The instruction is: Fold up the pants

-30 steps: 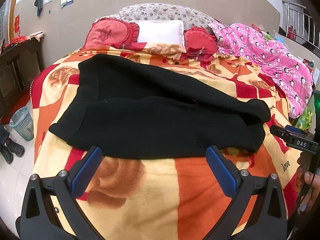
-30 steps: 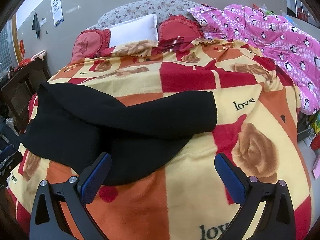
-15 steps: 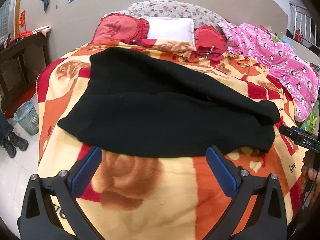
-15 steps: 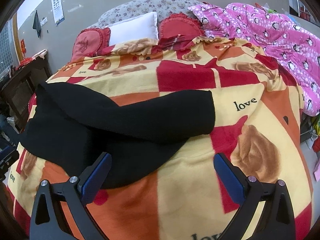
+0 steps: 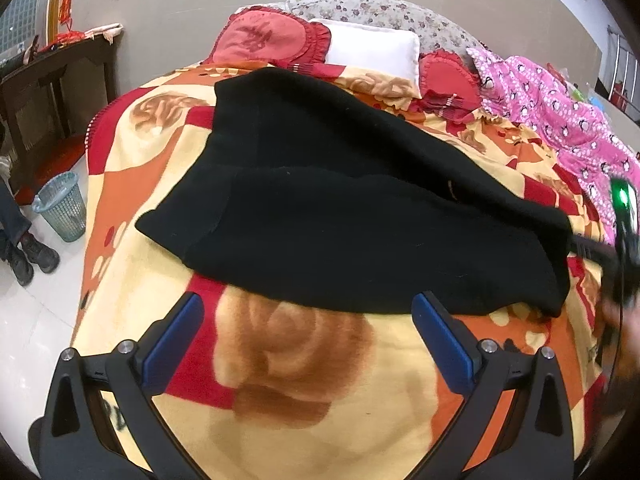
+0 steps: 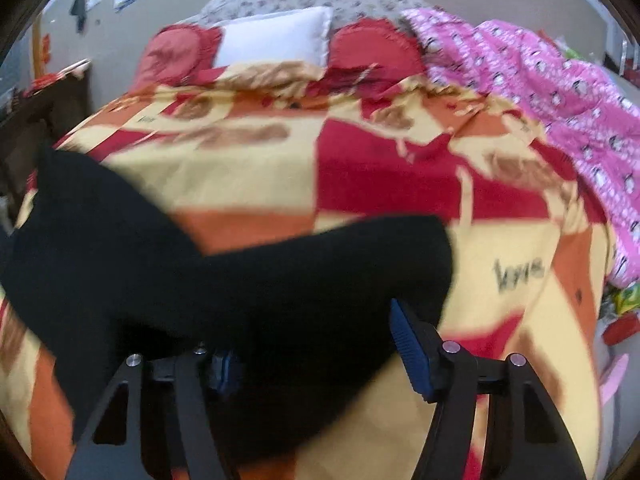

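Black pants [image 5: 340, 208] lie spread across an orange, red and yellow blanket [image 5: 304, 376] on a bed, one leg folded over the other. My left gripper [image 5: 308, 332] is open and empty just short of the pants' near edge. In the blurred right wrist view the pants [image 6: 240, 280] fill the lower left. My right gripper [image 6: 316, 340] is open with the leg ends between its jaws; cloth hides most of its left finger. The right gripper also shows at the right edge of the left wrist view [image 5: 622, 240].
Red cushions [image 5: 260, 40] and a white pillow [image 5: 372, 50] lie at the headboard. A pink penguin quilt [image 5: 560, 108] lies on the right. A waste basket [image 5: 62, 206], a person's shoes [image 5: 32, 256] and a dark wooden table [image 5: 48, 76] stand left of the bed.
My right gripper has moved forward and left onto the pants' leg ends, and its jaws have narrowed. My left gripper has moved closer to the pants' near edge.
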`<state>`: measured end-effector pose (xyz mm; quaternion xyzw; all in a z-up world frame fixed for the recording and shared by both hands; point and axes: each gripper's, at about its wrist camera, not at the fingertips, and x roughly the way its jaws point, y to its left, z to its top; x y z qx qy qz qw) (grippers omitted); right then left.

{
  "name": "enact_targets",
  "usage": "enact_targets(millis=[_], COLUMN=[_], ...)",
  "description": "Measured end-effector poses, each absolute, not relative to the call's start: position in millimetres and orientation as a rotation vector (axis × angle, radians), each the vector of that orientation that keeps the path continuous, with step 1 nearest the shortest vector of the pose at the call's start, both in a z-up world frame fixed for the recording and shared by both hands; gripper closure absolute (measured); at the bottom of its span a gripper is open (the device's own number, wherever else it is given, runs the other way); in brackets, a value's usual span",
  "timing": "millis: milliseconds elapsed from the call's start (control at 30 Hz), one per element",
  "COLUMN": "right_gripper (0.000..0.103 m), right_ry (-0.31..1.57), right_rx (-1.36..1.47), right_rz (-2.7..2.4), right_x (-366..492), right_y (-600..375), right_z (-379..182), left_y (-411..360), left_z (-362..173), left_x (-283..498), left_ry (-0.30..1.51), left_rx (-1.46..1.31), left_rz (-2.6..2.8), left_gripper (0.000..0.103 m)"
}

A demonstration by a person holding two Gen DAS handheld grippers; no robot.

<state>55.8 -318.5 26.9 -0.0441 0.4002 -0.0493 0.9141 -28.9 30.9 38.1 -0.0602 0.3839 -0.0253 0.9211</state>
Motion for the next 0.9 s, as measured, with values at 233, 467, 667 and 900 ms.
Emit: enact_targets(millis=[233,467,667,900], right_gripper=[0.042,0.034,0.012,0.012], right_ry=[0.810,0.810,0.816,0.805], right_rx=[-0.072,-0.021,0.007,-0.011], right_rz=[-0.153,-0.149,-0.206,-0.202], right_x=[127,132,149,129], right_y=[-328,-337,-357,-365], right_z=[30,29,40,53], left_y=[46,53,51,52], left_z=[35,28,29,30], left_x=[-26,-18,-17,-17], left_ry=[0.803,0.827,0.830,0.827], left_rx=[-0.125,-0.134,-0.136,-0.144], left_rz=[-0.027,0.001,-0.004,-0.007], left_gripper=[0.000,0.000,0.000,0.000])
